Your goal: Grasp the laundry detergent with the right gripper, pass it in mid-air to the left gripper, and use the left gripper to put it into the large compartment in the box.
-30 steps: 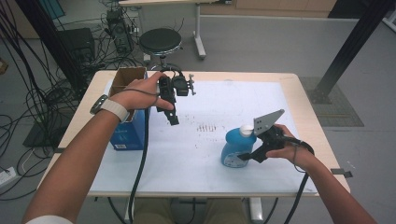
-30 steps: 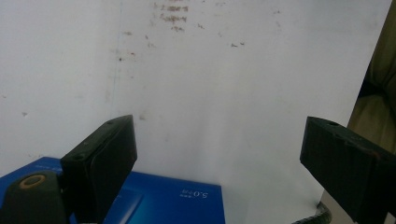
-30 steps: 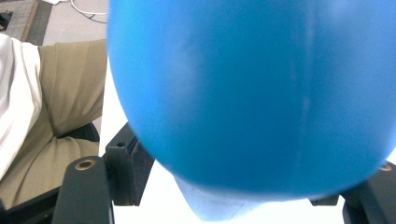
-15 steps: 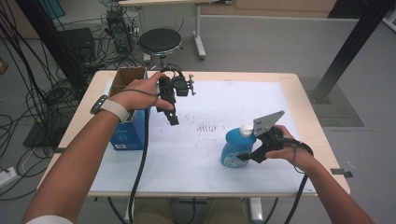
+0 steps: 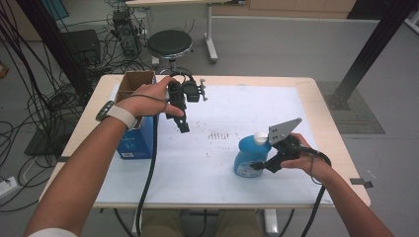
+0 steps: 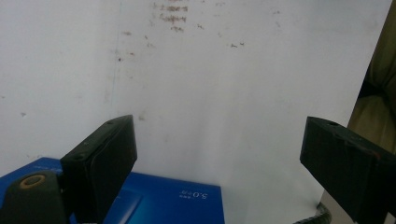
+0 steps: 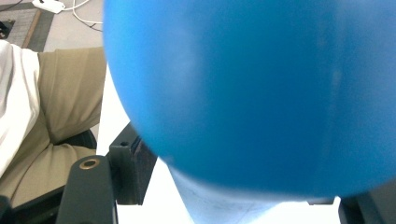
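Right claw (image 5: 258, 166) gripping one blue bottle (image 5: 248, 155), left claw (image 5: 184, 126) wide, one blue box (image 5: 137, 140)

One bottle (image 5: 251, 155) — one box (image 5: 134, 136)

Table (image 5: 321, 98): white sheet (image 5: 247, 106), bottle (image 5: 247, 157), box (image 5: 136, 143)

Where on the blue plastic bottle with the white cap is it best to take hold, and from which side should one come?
Probably the wide lower body of the blue plastic bottle with the white cap, from its right side, where the right tool has just been closing around it. The bottle stands upright on the white table cover, so a level sideways grip below the narrowing shoulder should hold steadily.
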`<action>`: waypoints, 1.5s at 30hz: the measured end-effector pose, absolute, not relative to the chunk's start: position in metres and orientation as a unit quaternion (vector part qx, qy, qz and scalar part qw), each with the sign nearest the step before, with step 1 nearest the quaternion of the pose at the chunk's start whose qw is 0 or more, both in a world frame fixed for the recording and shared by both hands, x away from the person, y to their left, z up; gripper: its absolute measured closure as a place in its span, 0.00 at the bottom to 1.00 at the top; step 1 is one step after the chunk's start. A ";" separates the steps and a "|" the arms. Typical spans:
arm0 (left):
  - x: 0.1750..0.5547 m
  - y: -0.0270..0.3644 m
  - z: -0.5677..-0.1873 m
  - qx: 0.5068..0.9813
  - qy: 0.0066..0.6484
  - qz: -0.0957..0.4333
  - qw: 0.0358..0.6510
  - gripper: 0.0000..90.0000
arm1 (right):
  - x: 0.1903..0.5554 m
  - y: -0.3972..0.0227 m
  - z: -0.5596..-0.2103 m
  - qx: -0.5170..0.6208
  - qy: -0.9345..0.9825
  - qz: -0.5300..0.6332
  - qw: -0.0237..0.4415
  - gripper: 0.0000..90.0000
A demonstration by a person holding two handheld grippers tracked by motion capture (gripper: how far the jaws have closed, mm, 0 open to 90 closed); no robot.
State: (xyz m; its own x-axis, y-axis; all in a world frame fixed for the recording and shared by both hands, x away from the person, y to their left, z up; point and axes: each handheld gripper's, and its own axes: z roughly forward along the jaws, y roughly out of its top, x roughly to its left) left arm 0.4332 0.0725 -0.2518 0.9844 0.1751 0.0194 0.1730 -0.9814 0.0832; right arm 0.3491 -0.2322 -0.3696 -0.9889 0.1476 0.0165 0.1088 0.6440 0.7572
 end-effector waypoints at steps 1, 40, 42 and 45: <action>0.433 0.073 -0.252 0.995 0.088 0.013 0.041 0.13 | 0.349 -0.232 -0.370 0.069 0.907 0.415 0.026 0.36; 0.433 0.073 -0.253 0.995 0.090 0.014 0.042 0.13 | 0.347 -0.232 -0.374 0.071 0.897 0.435 0.029 0.38; 0.433 0.073 -0.253 0.995 0.090 0.015 0.042 0.13 | 0.347 -0.232 -0.374 0.070 0.897 0.436 0.029 0.39; 0.433 0.073 -0.253 0.995 0.090 0.015 0.043 0.13 | 0.347 -0.233 -0.374 0.070 0.896 0.437 0.030 0.39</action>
